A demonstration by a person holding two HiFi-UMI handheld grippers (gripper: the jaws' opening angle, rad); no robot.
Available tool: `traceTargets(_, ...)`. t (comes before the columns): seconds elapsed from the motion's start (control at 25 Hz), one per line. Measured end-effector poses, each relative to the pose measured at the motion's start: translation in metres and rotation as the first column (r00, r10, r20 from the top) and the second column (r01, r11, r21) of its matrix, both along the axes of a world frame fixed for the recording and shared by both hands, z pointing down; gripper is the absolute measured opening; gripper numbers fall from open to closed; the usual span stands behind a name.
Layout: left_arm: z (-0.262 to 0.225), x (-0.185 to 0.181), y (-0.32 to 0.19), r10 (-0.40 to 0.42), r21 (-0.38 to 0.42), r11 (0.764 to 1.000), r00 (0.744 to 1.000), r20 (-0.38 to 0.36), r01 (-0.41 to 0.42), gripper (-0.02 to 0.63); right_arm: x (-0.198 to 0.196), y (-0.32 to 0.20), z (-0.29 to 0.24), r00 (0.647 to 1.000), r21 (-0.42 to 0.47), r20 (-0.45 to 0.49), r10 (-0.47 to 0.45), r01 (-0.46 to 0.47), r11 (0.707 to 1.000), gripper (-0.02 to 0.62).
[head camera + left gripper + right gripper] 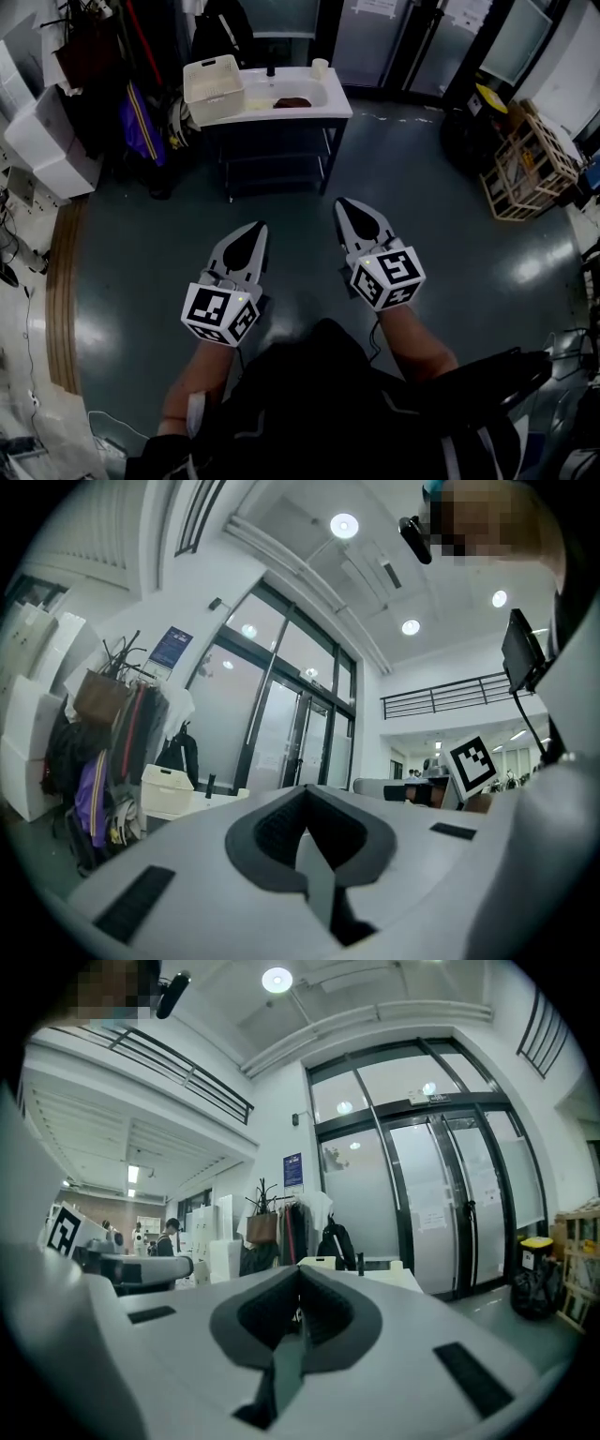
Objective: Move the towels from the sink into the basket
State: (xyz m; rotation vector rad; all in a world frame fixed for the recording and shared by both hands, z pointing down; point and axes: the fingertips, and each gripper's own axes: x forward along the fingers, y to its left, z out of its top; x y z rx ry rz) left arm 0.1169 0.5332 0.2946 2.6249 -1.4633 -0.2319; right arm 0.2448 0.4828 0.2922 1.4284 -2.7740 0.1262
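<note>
L gripper (254, 230): fingers clenched, tips meeting, nothing btwn. R gripper (346, 206): fingers clenched, likewise empty. Both held side by side, apart, over dark floor (141, 262). Well ahead of fingers: white bench (330, 111) w/ sink (314, 94). One dark towel (292, 101) lies in sink. Cream basket (214, 89) on bench just left of sink, ahead-left of L fingers, apart from towel. Cup (320, 67) at bench's far right corner.
</note>
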Motion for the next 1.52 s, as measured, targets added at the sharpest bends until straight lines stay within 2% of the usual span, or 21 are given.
traceTargets(0.16,-0.004,0.001,-0.013,0.043,0.019,0.999,0.999,-0.009,-0.043,0.003,-0.001,-0.017,0.003,1.0,-0.023,-0.011,-0.003,0.002,1.0,0.005)
traceTargets(0.4,-0.002,0.004,-0.059,0.031,0.011,0.999,0.998,0.056,-0.032,0.003,-0.001,-0.056,-0.003,1.0,0.007,-0.017,-0.025,0.025,1.0,0.005)
traceTargets(0.52,-0.004,0.016,-0.076,0.077,0.036,0.996,0.996,0.043,-0.078,0.003,0.003,-0.082,0.004,0.997,0.008,-0.071,-0.026,0.026,1.0,0.005)
traceTargets(0.6,-0.003,0.023,-0.09,0.091,0.038,0.995,0.995,0.046,-0.093,0.003,0.005,-0.101,0.004,0.998,-0.007,-0.047,-0.038,0.038,0.999,0.005)
traceTargets(0.84,0.012,0.027,-0.147,0.057,-0.023,0.998,0.998,0.03,-0.057,0.003,0.014,-0.157,0.008,0.998,-0.026,-0.027,-0.062,0.061,0.998,0.005)
traceTargets(1.32,0.027,0.029,-0.233,-0.04,-0.063,0.997,0.997,0.059,0.044,0.003,0.046,-0.244,0.026,0.994,-0.062,0.019,-0.104,0.105,0.993,0.005)
traceTargets(1.52,0.038,0.039,-0.257,-0.041,-0.08,0.996,0.994,0.105,0.049,0.003,0.062,-0.277,0.031,0.991,-0.074,0.046,-0.126,0.129,0.989,0.005)
